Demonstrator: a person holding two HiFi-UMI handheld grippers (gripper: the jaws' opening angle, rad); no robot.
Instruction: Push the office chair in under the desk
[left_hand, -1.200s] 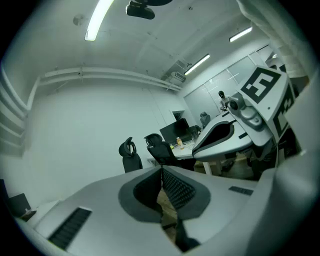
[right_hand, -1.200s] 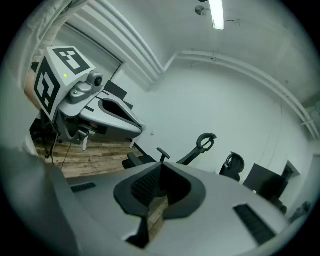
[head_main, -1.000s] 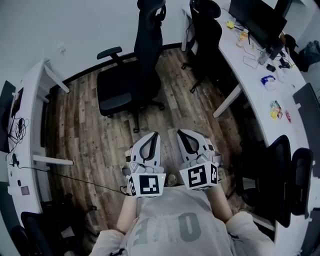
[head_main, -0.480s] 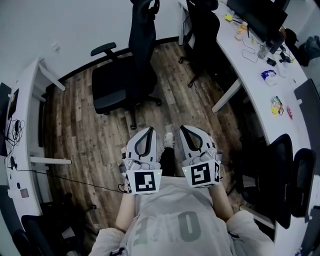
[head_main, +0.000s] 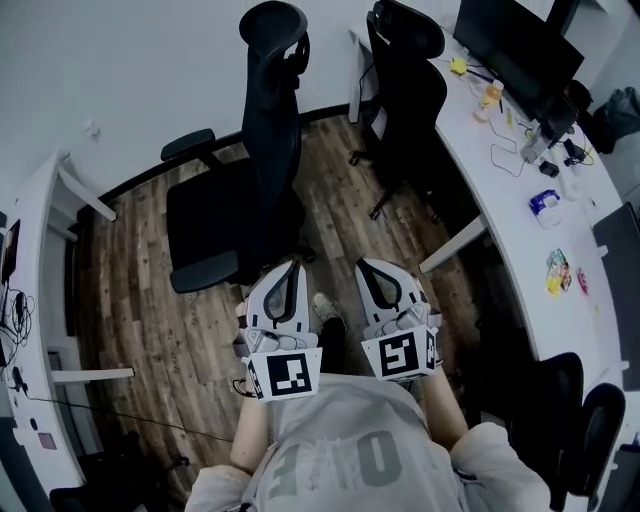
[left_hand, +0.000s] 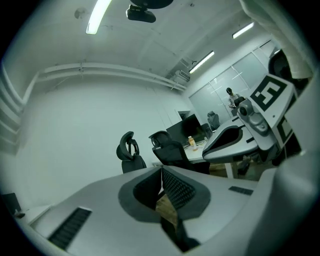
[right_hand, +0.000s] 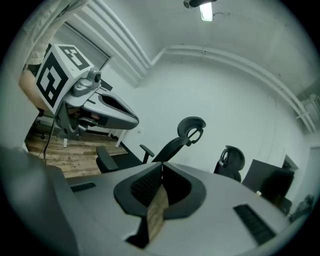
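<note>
Black high-backed office chair (head_main: 215, 225) with armrests stands out on the brown wood-plank floor (head_main: 140, 320). It is just ahead of your left tongs (head_main: 293, 268) and a little to their left. Its seat is turned away from the long white tabletop (head_main: 500, 190) on your right, and it stands well apart from that tabletop.

You hold both forearms close in front of your chest, with the tongs side by side and pointing forward, roughly level, the marker cubes toward you. Your left tongs are closed with nothing between the pads. Your right tongs (head_main: 366, 266) are closed and empty too.

In the right gripper view the chair's backrest and headrest rise beyond the closed tips, clear of them. A second black chair (head_main: 405, 80) sits tucked against the white tabletop farther ahead.
</note>
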